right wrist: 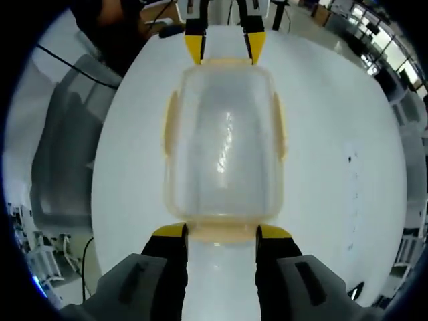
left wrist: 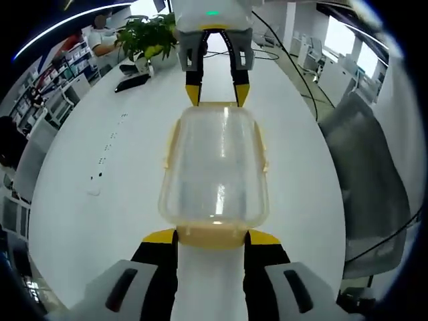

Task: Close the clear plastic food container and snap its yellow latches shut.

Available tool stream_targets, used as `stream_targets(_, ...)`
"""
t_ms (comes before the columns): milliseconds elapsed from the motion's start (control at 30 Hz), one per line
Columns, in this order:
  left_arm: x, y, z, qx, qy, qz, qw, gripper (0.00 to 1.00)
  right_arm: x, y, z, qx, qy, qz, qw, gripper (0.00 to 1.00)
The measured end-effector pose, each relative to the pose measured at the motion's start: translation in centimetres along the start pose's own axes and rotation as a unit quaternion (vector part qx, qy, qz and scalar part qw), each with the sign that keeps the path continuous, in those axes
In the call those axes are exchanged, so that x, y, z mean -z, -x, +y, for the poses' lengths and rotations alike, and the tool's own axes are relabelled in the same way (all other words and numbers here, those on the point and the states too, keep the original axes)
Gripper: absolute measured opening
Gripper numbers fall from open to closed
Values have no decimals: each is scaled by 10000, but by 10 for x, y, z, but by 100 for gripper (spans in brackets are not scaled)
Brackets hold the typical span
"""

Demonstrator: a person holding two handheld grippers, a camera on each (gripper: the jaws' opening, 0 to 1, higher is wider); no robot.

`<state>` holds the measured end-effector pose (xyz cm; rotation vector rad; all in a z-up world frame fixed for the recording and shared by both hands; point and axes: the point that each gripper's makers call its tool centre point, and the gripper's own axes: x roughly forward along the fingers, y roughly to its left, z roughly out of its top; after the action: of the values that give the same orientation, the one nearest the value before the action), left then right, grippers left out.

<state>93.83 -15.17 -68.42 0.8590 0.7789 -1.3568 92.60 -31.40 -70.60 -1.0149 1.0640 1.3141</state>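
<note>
Looking along the left gripper (left wrist: pixel 211 239), its two yellow tips sit wide apart, one each side of the near end latch (left wrist: pixel 212 235), w/ nothing pinched between them. Just past them lies the clear box (left wrist: pixel 215 164), lid on top, flat on the white table (left wrist: pixel 80 167). Beyond the box, the right gripper (left wrist: pixel 217 95) faces back, tips spread too, at the far end. Far off: a green plant (left wrist: pixel 148 37) and a person at a desk.

In the right gripper view it's the same from the other side: own tips open beside the latch (right wrist: pixel 221 231) closest to this end, box in the middle, left gripper at the top.

The box looks empty, so prob. very light, and it may slide on the smooth table if pushed from one end only. Thin plastic, a bit bendy, slippery. Side latches (right wrist: pixel 170 127) look like small flaps. Best to hold it from both ends, then press each flap down flat vs. squeezing the clear walls. Can't tell if any latch is already clicked.
</note>
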Motion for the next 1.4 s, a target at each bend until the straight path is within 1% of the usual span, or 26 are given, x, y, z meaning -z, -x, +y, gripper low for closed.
stream_targets(200, -12, -11, 1, 8, -20, -48, 10000, 32, 18, -2, -1, 14, -17, 50, 10000, 36)
stream_targets(433, -20, -23, 2, 39, -56, -68, 10000, 32, 30, 0, 1, -7, -67, 59, 10000, 36)
stream_targets(633, -25, -31, 4, 29, -58, -82, 9999, 32, 39, -2, 0, -2, -83, 77, 9999, 36)
stream_targets(933, -30, -50, 5, 22, -42, -94, 9999, 32, 53, -5, -1, 19, -56, 190, 9998, 36)
stream_targets(1133, -31, -57, 7, -33, -63, -116, 9999, 32, 58, -9, -2, 38, -58, 243, 9997, 36)
stream_targets(1233, -31, -60, 6, -5, -29, -111, 9999, 32, 59, -11, -5, 17, -52, 250, 9997, 36)
stream_targets(1400, -32, -59, 6, -2, 12, -158, 9999, 32, 59, -10, -5, 7, -35, 276, 9996, 36)
